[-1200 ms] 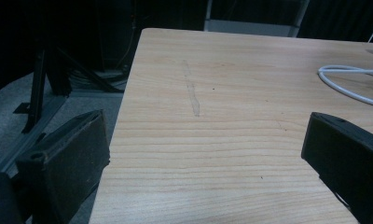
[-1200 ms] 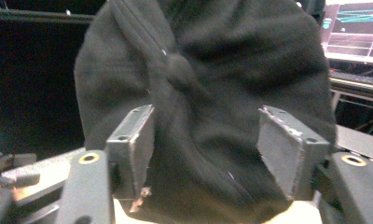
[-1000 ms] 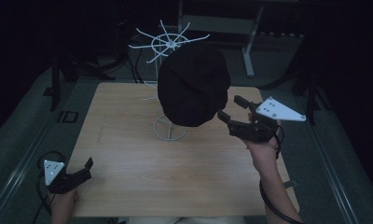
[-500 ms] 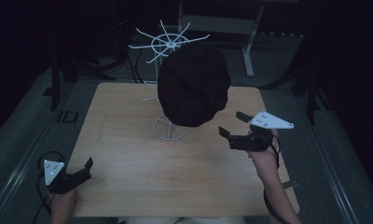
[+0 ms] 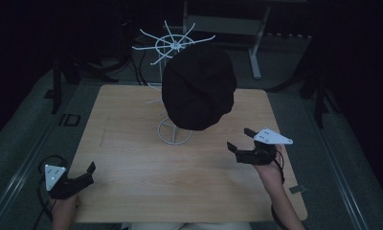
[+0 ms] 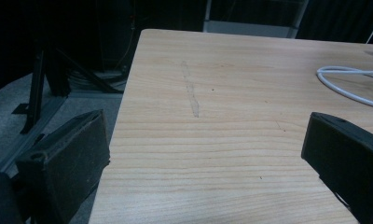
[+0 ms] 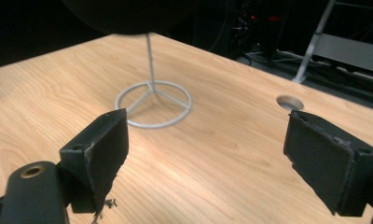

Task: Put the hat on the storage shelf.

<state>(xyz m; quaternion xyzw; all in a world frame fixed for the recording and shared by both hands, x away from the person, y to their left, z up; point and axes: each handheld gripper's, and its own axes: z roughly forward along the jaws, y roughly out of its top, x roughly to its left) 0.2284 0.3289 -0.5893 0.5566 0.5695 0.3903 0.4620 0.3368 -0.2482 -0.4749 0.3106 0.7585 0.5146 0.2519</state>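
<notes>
A black hat (image 5: 199,86) hangs on a white wire stand (image 5: 174,45) whose ring base (image 5: 174,132) rests mid-table. My right gripper (image 5: 238,138) hovers low over the table to the right of the base, below the hat. It is open and its jaws have just been opening, with nothing between them. In the right gripper view the open gripper (image 7: 208,154) faces the ring base (image 7: 153,103) and the hat's underside (image 7: 124,14). My left gripper (image 5: 88,172) rests open at the table's near left corner, and the left gripper view shows bare wood ahead of it (image 6: 203,154).
The wooden table (image 5: 132,143) has a small round hole (image 7: 289,101) near its far right edge. A faint scuff mark (image 6: 191,93) runs along the left side. The ring base's edge (image 6: 348,84) lies to the right of the left gripper. Dark frames and cables surround the table.
My right gripper has dropped from beside the hat's rim down toward the table, drawing slightly away from the hat. The left gripper has not moved.
</notes>
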